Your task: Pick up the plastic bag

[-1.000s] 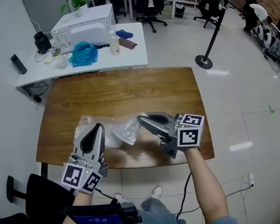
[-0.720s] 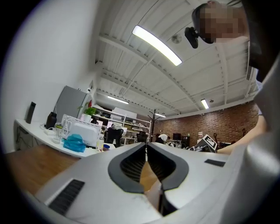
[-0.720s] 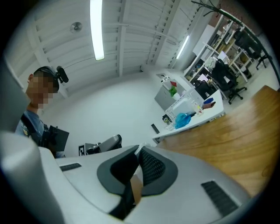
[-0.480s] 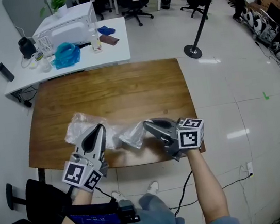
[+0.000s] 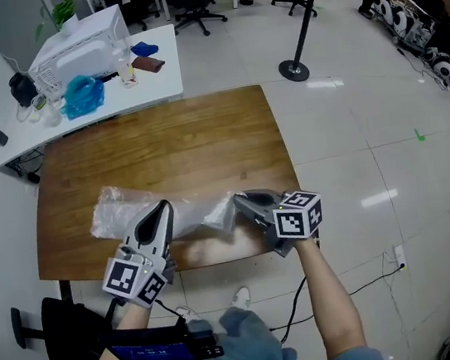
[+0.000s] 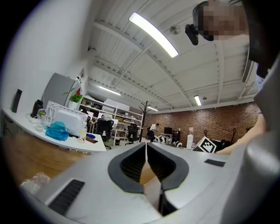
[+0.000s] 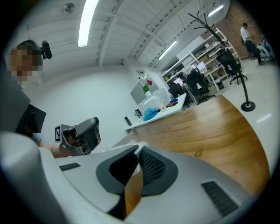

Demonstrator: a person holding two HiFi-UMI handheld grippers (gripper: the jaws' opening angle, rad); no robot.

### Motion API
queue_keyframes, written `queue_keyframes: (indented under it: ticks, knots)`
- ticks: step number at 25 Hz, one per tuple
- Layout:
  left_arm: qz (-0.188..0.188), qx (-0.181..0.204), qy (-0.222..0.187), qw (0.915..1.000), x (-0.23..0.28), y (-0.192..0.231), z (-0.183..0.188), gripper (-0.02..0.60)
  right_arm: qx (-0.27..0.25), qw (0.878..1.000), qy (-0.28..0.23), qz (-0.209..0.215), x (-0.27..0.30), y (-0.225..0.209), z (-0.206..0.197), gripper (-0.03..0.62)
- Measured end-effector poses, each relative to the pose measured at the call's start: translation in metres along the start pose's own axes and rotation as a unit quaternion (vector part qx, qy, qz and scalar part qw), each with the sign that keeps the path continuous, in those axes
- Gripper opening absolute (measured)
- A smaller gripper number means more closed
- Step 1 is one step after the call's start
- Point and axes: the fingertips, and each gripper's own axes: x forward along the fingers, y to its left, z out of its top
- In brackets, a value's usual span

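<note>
Seen from above: a brown wooden table [image 5: 161,147], and along its near edge a crumpled clear plastic bag [image 5: 125,215], lying on the wood and stretched sideways from the left part toward the middle.

Over the bag's middle, the grey left tool [image 5: 162,207], pointing away from the person. Pressed together in the left gripper view [image 6: 145,146], tips meeting in a thin line with nothing seen between them; only a scrap of the bag [image 6: 35,181] low at the left there.

At the bag's right end, the grey right tool [image 5: 239,200], angled left toward the other. Closed too [image 7: 138,151], apparently pinching a pale fold of film at the tips, that end of the bag drawn up to them. Square-marker cube [image 5: 297,214] riding on its back.

Beyond the far edge, a white side table [image 5: 152,81] carrying a white microwave [image 5: 79,44] and a blue crumpled bag [image 5: 82,94]. Further right, on the floor, a black round-based stand [image 5: 294,70].
</note>
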Motion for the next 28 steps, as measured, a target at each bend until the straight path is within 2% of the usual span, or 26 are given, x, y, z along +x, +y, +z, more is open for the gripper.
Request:
queue_keyframes:
  ticks: [7, 17, 19, 23, 25, 28]
  knots:
    - [-0.032, 0.007, 0.031, 0.999, 0.042, -0.039, -0.03, 0.017, -0.039, 0.996, 0.036, -0.066, -0.025, -0.042, -0.024, 0.031]
    - [-0.058, -0.004, 0.067, 0.996, 0.076, -0.075, -0.065, 0.015, -0.08, 0.985, 0.046, -0.145, -0.043, -0.084, -0.039, 0.039]
    - [-0.06, -0.004, 0.07, 0.9957, 0.079, -0.079, -0.068, 0.017, -0.079, 0.984, 0.044, -0.156, -0.047, -0.09, -0.041, 0.117]
    - [-0.061, -0.004, 0.076, 0.9953, 0.08, -0.081, -0.073, 0.016, -0.088, 0.979, 0.041, -0.18, -0.052, -0.099, -0.04, 0.121]
    - [-0.06, -0.005, 0.077, 0.9952, 0.08, -0.081, -0.074, 0.016, -0.088, 0.976, 0.038, -0.194, -0.055, -0.105, -0.04, 0.168]
    - [-0.06, -0.004, 0.079, 0.9951, 0.078, -0.082, -0.076, 0.016, -0.089, 0.973, 0.035, -0.208, -0.062, -0.109, -0.039, 0.179]
